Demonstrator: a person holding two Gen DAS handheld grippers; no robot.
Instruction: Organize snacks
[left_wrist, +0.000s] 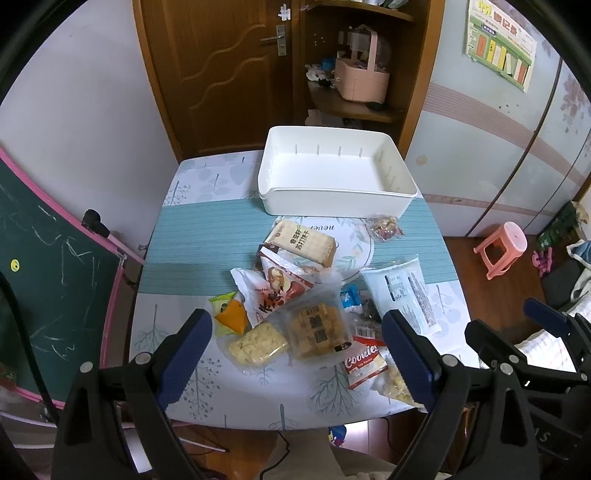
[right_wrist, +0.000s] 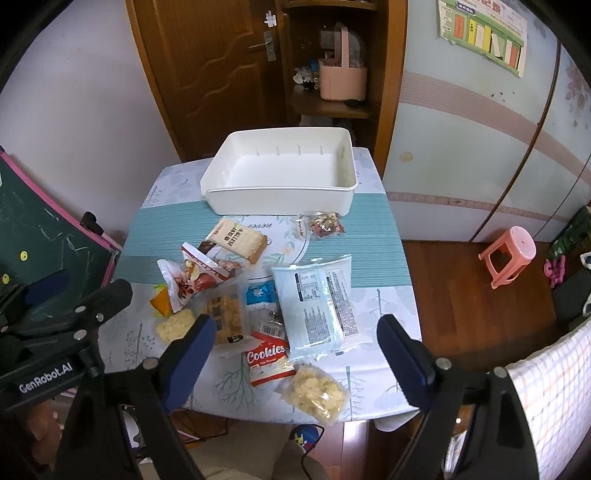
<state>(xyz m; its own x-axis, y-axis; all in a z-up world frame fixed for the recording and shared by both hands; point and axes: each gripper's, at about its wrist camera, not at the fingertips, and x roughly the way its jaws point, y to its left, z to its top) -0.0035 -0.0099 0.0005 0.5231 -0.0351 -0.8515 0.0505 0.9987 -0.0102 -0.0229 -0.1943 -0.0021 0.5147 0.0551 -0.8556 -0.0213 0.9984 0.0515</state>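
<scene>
The left gripper (left_wrist: 297, 354) hangs with its jaws spread wide and empty above the near edge of the bench (left_wrist: 177, 236), and the right gripper (right_wrist: 295, 350) hangs beside it, likewise wide apart and holding nothing. Directly below them, along the near half of the bench, lies a loose heap of snack packets: a red-and-white "Cookies" pouch (right_wrist: 267, 358), a clear bag of pale puffed pieces (right_wrist: 316, 391) at the near edge, a clear pack of golden-brown crisp squares (left_wrist: 317, 330), a pale rice-cake block in clear wrap (left_wrist: 256, 343) and a large pale-blue flat packet (right_wrist: 319, 302). Farther in lie a tan cracker box-pack (left_wrist: 303, 242) and a small clear bag of mixed nuts (right_wrist: 323, 223). At the far edge stands the white rectangular plastic bin (left_wrist: 332, 199), with nothing in it.

Sorting seems not yet begun. The next move likely calls for lowering one gripper onto a nearby packet, closing gently on its crinkly edge, then carrying it to the bin.
</scene>
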